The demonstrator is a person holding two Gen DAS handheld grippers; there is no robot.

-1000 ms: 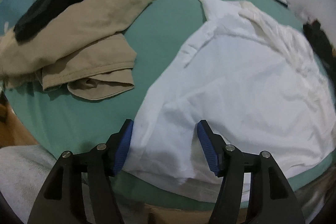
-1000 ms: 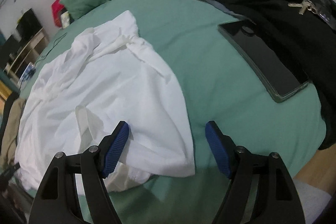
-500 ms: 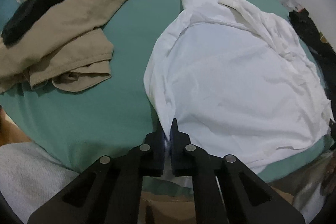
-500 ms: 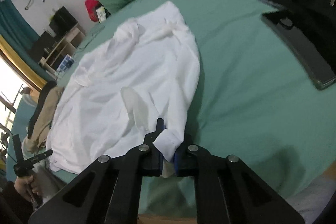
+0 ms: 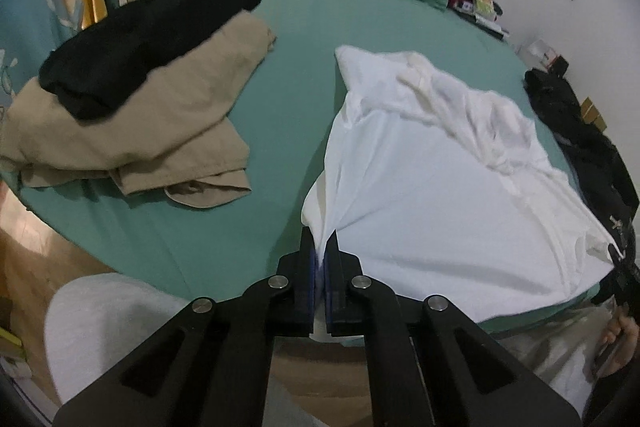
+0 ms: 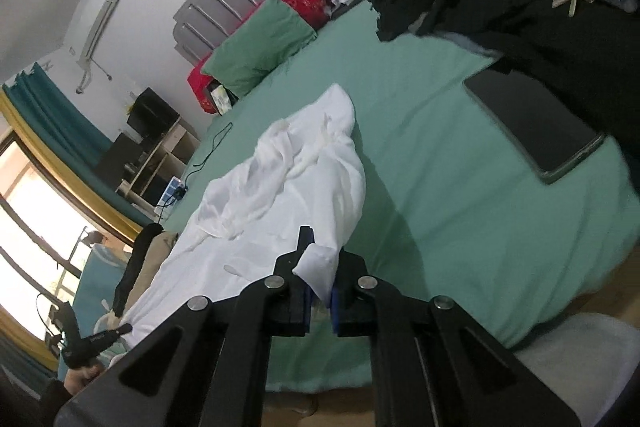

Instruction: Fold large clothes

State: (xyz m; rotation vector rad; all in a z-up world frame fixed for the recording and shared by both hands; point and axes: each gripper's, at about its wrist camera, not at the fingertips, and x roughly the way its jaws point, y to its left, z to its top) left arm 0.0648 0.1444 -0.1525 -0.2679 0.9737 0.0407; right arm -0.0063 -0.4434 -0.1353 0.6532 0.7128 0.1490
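Gripping: left gripper (image 5: 320, 247) jaws clamp white shirt (image 5: 440, 195) near hem (cloth taut)
Right gripper (image 6: 319, 267): jaws pinch folded near corner
Bed (image 5: 288, 99): green

no legible text, labels, brands, numbers or signs anywhere
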